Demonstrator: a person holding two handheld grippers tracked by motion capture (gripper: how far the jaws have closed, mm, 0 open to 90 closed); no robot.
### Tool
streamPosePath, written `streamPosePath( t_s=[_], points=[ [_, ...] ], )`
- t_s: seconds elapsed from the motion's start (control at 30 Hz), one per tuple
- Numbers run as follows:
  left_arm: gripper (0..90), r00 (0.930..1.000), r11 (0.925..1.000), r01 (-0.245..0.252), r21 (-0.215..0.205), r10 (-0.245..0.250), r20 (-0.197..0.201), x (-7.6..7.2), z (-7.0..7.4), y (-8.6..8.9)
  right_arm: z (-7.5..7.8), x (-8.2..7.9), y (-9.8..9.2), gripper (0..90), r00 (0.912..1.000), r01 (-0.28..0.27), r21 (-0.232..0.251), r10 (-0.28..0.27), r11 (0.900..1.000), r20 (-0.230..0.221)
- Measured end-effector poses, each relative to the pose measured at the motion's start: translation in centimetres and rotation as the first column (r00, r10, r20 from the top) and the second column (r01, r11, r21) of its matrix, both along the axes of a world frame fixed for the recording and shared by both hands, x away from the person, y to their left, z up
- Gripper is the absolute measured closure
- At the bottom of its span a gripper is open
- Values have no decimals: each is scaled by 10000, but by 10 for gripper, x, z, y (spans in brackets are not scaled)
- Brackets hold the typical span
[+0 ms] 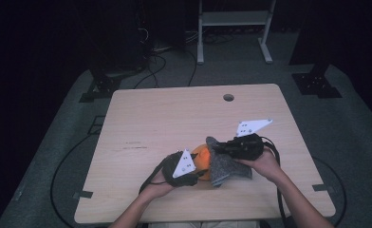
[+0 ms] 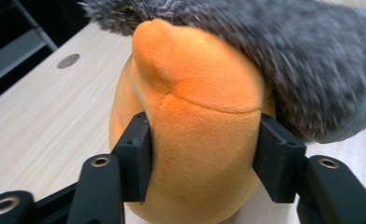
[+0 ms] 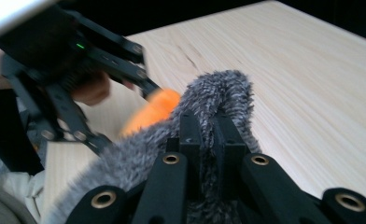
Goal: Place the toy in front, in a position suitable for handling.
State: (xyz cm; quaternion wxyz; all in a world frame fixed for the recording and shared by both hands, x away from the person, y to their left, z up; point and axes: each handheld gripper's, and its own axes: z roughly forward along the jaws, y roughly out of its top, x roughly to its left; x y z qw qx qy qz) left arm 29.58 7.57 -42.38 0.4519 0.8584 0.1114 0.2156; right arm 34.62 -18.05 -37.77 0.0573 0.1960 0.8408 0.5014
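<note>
Black left tongs clamp the orange plush toy at its middle, near the surface's front edge. Right tongs pinch the grey fuzzy cloth draped over it. Both look light and soft; the cloth should slip easily, so a bunched fold seems the best hold.

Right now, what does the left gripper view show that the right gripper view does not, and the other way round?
The left gripper view alone shows the left gripper with its jaws pressed on both sides of the orange plush toy, and the round hole in the table.

The right gripper view alone shows the right gripper with its jaws shut on a fold of the grey fuzzy cloth, and the hand behind the left gripper.

Both share the orange toy, the grey cloth draped over it, and the wooden table.
</note>
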Motion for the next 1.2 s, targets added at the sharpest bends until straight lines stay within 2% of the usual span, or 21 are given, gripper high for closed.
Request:
streamPosePath(
  t_s=[0.03,0.07,0.13,0.2,0.27,0.33,0.37,0.4,0.43,0.47,0.5,0.53,0.57,0.63,0.7,0.77,0.8,0.9,1.03,1.1,1.2],
  points=[
    [411,10000,10000,0,0,0,0,0,0,0,0,0,0,834,10000,0,0,0,10000,0],
    [365,9987,9994,187,-284,-200,-461,3,1,1,-7,0,-9,835,9997,121,206,-116,9997,-230],
    [265,9983,9991,258,-331,-274,-505,5,2,1,-9,-1,-10,835,9996,114,234,-108,9997,-265],
    [192,9899,9920,570,-1128,-708,-1226,11,6,3,-12,-5,-13,835,9996,-35,153,40,9999,-276],
    [90,9917,9957,403,-838,-501,-1181,17,8,2,-17,-9,-19,834,9988,-258,368,273,9990,-395],
    [76,9767,9956,787,-507,-871,-1959,27,4,-1,-20,-11,-22,833,9980,-407,431,427,9982,-459],
    [82,9767,9956,787,-507,-871,-1959,27,4,-1,-20,-11,-22,833,9980,-407,431,427,9982,-459],
    [131,9688,9924,1169,-393,-1227,-2153,30,0,-4,-20,-12,-23,833,9972,-552,438,573,9975,-477],
    [204,9688,9924,1169,-393,-1227,-2153,30,0,-4,-20,-12,-23,833,9972,-552,438,573,9975,-477],
    [300,9790,9942,1027,-312,-1066,-1738,25,1,-5,-18,-15,-21,831,9975,-601,442,616,9972,-345],
    [364,9790,9942,1027,-312,-1066,-1738,25,1,-5,-18,-15,-21,831,9975,-601,442,616,9972,-345],
    [427,9878,9964,678,-502,-742,-1369,21,3,-2,-18,-14,-21,831,9987,-409,528,425,9978,-287],
    [446,9878,9964,678,-502,-742,-1369,21,3,-2,-18,-14,-21,831,9987,-409,528,425,9978,-287],
    [460,9932,9955,149,-934,-255,-1137,20,4,5,-19,-10,-26,831,9993,-3,771,31,9970,-370],
    [461,9947,9947,-333,-974,235,-1002,20,5,13,-24,-7,-29,832,9984,476,329,-465,9983,-316],
    [452,9918,9920,-1125,-565,1086,-676,18,5,18,-39,-2,-31,833,9928,868,58,-861,9962,-829],
    [449,9918,9920,-1125,-565,1086,-676,18,5,18,-39,-2,-31,833,9928,868,58,-861,9962,-829],
    [444,9857,9861,-1641,-275,1629,-424,14,6,13,-35,-6,-28,832,9950,633,579,-586,9963,-808],
    [420,9851,9852,-1709,92,1710,-176,5,5,-6,-16,-12,-12,832,9993,40,1136,1,9935,-365],
    [389,9861,9867,-1622,80,1624,-357,2,5,-10,-11,-12,-4,832,9998,-66,989,86,9951,-193],
    [338,9882,9941,-1076,-106,1057,-1109,1,6,-5,-19,-4,-6,832,9991,6,801,29,9968,-431]
  ],
)
